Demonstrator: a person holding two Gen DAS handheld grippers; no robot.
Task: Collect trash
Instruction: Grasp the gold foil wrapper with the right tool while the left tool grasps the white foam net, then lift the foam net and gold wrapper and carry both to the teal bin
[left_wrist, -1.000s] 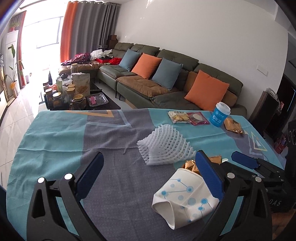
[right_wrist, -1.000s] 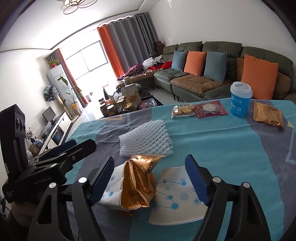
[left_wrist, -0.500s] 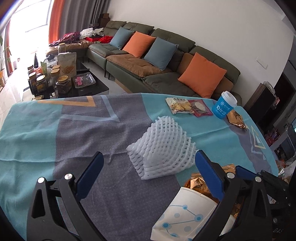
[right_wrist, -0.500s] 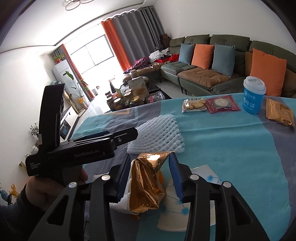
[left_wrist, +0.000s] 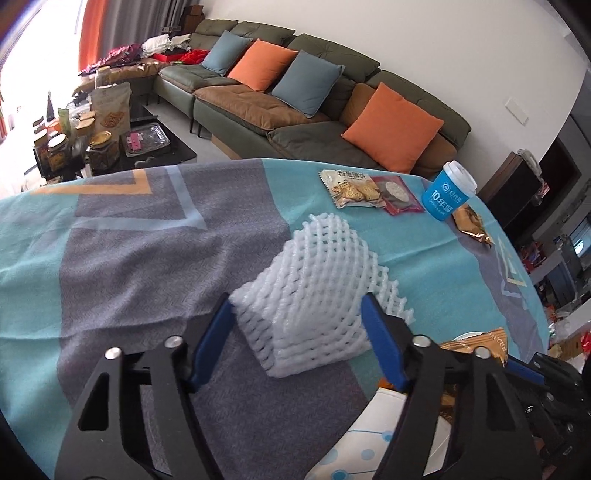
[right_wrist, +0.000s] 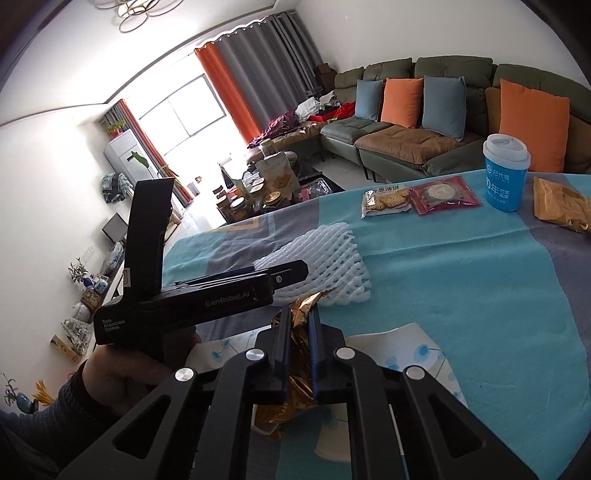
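L gripper (left_wrist: 297, 314) straddles the white foam net (left_wrist: 317, 295) on the tablecloth (left_wrist: 129, 258); jaws closing, net between the blue pads (left_wrist: 376, 332), both pads at or very near the net's sides, firm contact not confirmed. Net sits crumpled and partly raised, approx. mid-table. R gripper (right_wrist: 298, 332) is clamped tight on the gold foil wrapper (right_wrist: 301, 373); wrapper's crinkled top sticks out ahead of the fingertips, lower part hangs below the jaws. Under and beside the wrapper lies a white paper bag w/ blue dot-and-line print (right_wrist: 399, 350), flat on the cloth. In the R wrist view the L gripper body crosses in front, held by a hand (right_wrist: 122, 373) in a dark sleeve, its tips at the near edge of the net. Far side of table, in a row: cracker packet (left_wrist: 351, 186), red snack packet (left_wrist: 397, 194) touching it, blue paper cup w/ white lid (left_wrist: 448, 192) upright just beside, second gold wrapper (left_wrist: 471, 225) past the cup. Background: green sofa w/ orange and blue cushions (left_wrist: 314, 92), low table w/ jars (left_wrist: 103, 144).
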